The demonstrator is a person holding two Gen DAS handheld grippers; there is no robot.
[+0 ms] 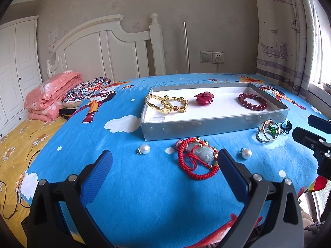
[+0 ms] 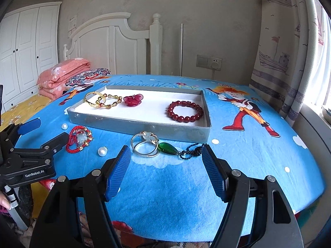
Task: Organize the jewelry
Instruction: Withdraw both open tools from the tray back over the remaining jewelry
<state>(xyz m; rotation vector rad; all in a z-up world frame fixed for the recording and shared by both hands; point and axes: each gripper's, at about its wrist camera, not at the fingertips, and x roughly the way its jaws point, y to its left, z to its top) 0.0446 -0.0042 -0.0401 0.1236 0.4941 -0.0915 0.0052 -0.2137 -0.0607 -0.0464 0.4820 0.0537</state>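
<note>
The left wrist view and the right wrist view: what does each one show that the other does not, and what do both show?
Only the left wrist view shows a dark object beside the pink quilt. Only the right wrist view shows a person's hand and the whole cartoon figure right of the tray. Both show the tray with gold bangles, red flower and bead bracelet, plus the red cord bracelet, two pearls and silver ring on the blue sheet.

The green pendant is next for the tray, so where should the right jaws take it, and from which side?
Grip the green pendant across its teardrop body, coming from the near edge above. It lies flat, silver bangle overlapping its left tip, dark cord trailing right; the middle is clearest.
</note>
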